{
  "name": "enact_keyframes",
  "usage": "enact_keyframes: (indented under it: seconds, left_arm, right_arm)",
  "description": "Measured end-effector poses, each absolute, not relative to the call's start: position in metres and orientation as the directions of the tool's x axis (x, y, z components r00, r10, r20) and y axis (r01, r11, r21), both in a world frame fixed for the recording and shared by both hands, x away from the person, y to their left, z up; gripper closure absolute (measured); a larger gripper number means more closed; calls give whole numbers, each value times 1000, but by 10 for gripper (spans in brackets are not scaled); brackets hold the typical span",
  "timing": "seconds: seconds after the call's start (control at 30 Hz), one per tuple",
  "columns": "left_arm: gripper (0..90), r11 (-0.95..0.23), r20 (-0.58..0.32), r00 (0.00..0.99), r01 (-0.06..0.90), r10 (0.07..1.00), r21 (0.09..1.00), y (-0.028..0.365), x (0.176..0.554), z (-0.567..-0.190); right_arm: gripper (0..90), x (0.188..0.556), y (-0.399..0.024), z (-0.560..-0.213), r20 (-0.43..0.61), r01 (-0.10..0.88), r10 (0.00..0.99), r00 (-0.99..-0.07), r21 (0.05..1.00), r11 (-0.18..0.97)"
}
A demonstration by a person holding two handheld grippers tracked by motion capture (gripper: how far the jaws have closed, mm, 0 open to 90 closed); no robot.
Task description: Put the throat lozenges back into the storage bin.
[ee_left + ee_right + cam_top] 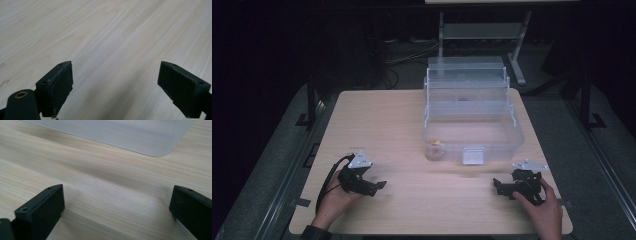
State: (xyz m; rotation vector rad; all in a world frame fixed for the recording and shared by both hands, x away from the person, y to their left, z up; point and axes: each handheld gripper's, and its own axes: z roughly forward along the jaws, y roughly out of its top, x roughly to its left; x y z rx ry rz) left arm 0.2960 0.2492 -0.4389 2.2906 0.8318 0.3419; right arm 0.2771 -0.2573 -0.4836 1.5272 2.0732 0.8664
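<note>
Both the left gripper (pixel 379 185) and right gripper (pixel 498 186) rested on the table (pixel 382 115), jaws apart and empty, apparently before reaching toward the clear box (pixel 472 135).

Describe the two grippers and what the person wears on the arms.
Both grippers are black. The left gripper carries a grey three-cornered plate and trails a black cable; a dark cuff shows at that wrist. The right gripper has a grey plate too. Their fingers are blocky black pads with small screw holes.

Small orange thing (pixel 435 145) in box (pixel 472 127): too blurred to identify.
</note>
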Motion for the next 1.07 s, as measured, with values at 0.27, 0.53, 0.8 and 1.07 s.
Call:
enact_keyframes:
  seconds: [0.27, 0.53, 0.8, 1.07]
  left_arm:
    - [120, -570, 17, 743, 499, 669, 653, 263, 285, -451]
    - [114, -562, 23, 728, 509, 686, 652, 273, 278, -460]
    - [112, -549, 20, 715, 519, 699, 655, 278, 274, -467]
    - [111, -517, 7, 716, 498, 698, 696, 285, 270, -472]
  right_arm:
    - [0, 277, -257, -484, 29, 688, 951, -307, 697, 201]
    - [0, 277, -257, -484, 29, 688, 951, -307, 697, 201]
    - [0, 277, -257, -484, 28, 688, 951, -307, 697, 202]
    - [0, 277, -257, -484, 27, 688, 951, -308, 697, 203]
